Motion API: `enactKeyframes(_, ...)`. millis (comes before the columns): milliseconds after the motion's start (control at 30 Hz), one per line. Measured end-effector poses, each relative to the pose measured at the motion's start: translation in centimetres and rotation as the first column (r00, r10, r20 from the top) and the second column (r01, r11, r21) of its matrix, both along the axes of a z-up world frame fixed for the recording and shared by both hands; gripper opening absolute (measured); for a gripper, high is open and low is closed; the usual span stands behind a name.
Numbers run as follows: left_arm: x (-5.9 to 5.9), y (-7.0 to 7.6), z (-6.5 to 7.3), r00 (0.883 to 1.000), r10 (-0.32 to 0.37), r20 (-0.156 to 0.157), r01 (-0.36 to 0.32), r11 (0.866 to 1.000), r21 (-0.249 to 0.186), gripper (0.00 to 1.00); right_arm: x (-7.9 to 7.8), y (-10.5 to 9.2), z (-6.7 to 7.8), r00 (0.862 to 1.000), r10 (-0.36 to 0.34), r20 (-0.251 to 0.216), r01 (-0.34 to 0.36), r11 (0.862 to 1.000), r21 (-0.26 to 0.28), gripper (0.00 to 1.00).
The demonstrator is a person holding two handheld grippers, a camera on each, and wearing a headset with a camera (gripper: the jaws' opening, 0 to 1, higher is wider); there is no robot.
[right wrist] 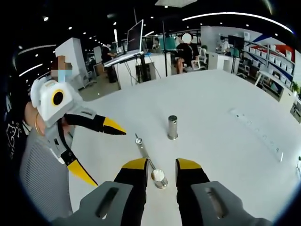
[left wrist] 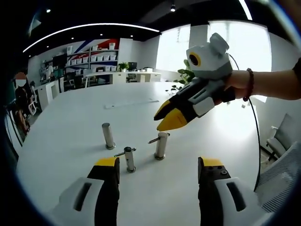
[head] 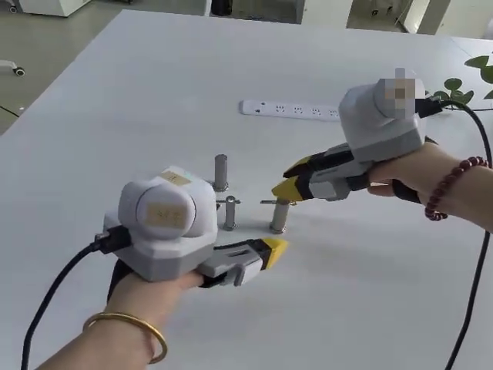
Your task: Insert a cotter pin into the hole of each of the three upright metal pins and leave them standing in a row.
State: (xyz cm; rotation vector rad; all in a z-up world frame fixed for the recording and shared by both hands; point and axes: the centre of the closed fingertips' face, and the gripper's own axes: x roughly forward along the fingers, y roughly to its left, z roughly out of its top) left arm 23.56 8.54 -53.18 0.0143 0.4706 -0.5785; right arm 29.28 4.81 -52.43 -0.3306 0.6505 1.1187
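the three upright metal pins are standing near the middle of the table (head: 154, 92), on the near side of the power strip (head: 289, 109) that is lying toward the far edge. the far pin (head: 221, 173) is looking bare. the middle pin (head: 229, 213) is carrying a cotter pin (head: 228, 202) across its top. the right-hand pin (head: 280, 217) is carrying a second cotter pin (head: 266, 202) that is sticking out a long way on one side, so it is probably only partly through.

the main risk is sitting there. the pins are standing free and nothing is steadying them. a sideways push on that cotter pin could tip its pin over or slide it out of the row, perhaps into the middle one just beside it. a push off the hole's line could also jam or pop the cotter pin loose.

the right gripper (head: 281, 181) is hovering just above the right-hand pin, its jaws a narrow gap apart and gripping nothing. the right hand (head: 408, 173) is being held high, angling the tool down toward the pin. the left gripper (head: 258, 260) is sitting low toward the near edge, aiming across at the pins, its jaws spread wide and holding nothing.
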Motion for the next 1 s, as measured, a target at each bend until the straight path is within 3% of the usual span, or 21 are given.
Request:
enactKeyframes(333,0.1,2.2,0.5,0.999,0.038,0.018,-0.038,0.999,-0.021,0.85,2.1,2.9,0.3,0.994,-0.105,-0.015,0.106,0.991,0.078,0.21)
enactKeyframes(400,0.2,2.5,0.6,0.999,0.043,0.029,-0.042,0.999,-0.029,0.87,2.4,3.5,0.3,0.994,-0.108,0.013,0.107,0.991,0.076,0.21)
enactKeyframes(567,0.6,2.8,0.9,0.998,0.036,0.049,-0.035,0.999,-0.03,0.91,3.1,4.8,0.2,0.993,-0.12,0.019,0.118,0.989,0.084,0.24)
enactKeyframes(633,0.8,3.0,1.0,0.998,0.035,0.055,-0.033,0.999,-0.024,0.93,4.1,5.2,0.3,0.989,-0.123,0.082,0.116,0.99,0.084,0.28)
enactKeyframes(767,0.9,3.3,1.1,0.997,0.029,0.067,-0.027,0.999,-0.024,0.98,4.6,6.1,0.0,0.987,-0.142,0.073,0.134,0.986,0.099,0.29)
enactKeyframes(1000,1.1,3.5,1.0,0.998,0.022,0.06,-0.021,0.999,-0.03,0.99,5.6,7.3,-1.0,0.98,-0.193,0.056,0.186,0.976,0.115,0.29)
